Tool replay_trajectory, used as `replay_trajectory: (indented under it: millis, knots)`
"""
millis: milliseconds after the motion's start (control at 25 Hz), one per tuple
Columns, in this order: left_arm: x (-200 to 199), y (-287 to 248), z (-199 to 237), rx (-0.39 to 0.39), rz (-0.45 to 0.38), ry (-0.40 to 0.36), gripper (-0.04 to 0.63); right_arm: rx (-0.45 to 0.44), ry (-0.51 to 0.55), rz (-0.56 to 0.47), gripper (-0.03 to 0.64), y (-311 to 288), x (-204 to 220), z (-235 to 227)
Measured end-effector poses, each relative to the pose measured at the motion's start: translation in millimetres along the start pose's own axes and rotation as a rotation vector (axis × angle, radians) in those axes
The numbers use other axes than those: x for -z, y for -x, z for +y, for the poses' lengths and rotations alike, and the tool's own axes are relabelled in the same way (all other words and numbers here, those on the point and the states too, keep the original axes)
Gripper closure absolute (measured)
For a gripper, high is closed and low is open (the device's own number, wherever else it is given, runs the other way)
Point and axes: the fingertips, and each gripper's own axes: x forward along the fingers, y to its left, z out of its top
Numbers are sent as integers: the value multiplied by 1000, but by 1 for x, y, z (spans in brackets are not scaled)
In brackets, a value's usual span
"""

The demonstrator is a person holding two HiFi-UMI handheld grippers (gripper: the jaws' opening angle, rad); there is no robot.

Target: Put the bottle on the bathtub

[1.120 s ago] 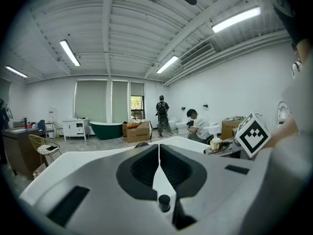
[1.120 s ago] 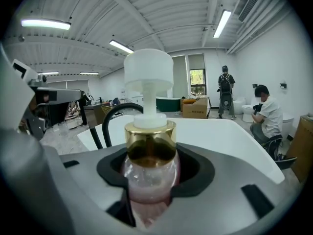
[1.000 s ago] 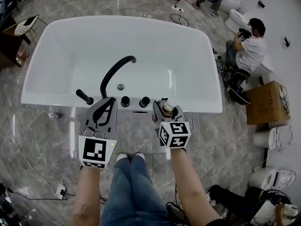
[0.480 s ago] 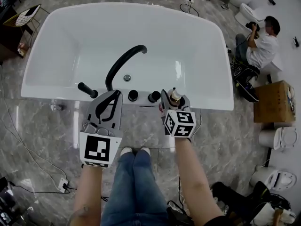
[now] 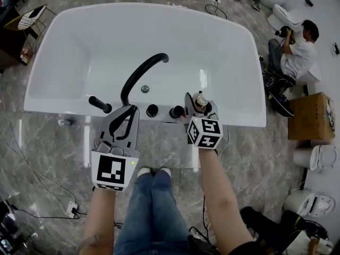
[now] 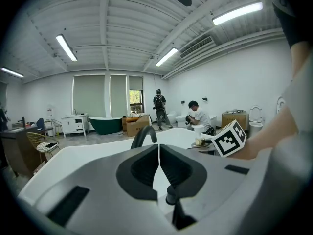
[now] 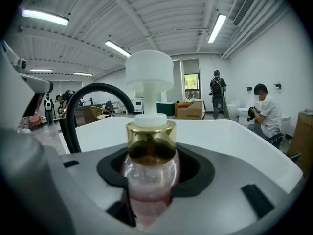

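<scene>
A clear pump bottle (image 7: 150,180) with pinkish liquid, a gold collar and a white pump head is upright between the jaws of my right gripper (image 7: 151,185), which is shut on it. In the head view the bottle (image 5: 200,101) and right gripper (image 5: 198,108) are over the near rim of the white bathtub (image 5: 79,52), right of the black knobs. My left gripper (image 5: 126,118) is shut and holds nothing; it sits at the near rim below the black faucet (image 5: 139,74). In the left gripper view its jaws (image 6: 159,166) meet with no gap.
Two black knobs (image 5: 152,110) and a black lever handle (image 5: 99,104) stand on the tub's near ledge. A person (image 5: 297,52) sits on the floor at the right beside a cardboard box (image 5: 309,116). Toilets (image 5: 311,155) and cables lie around on the marble floor.
Both grippers have moved forward toward the tub's near rim, the right one carrying the bottle. The head camera has shifted too, so the tub sits lower and closer.
</scene>
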Motion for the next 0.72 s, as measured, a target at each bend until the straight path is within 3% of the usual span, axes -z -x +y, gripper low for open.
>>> replay_trajectory:
  millis: [360,720]
  knots:
    - [-4,-4,-3,10,-4,-23,588,46,18,-98,408,14,-1,-1]
    - [-9,-1,-11,20,-12,-20,588,64,48,33,402,23,18,-3]
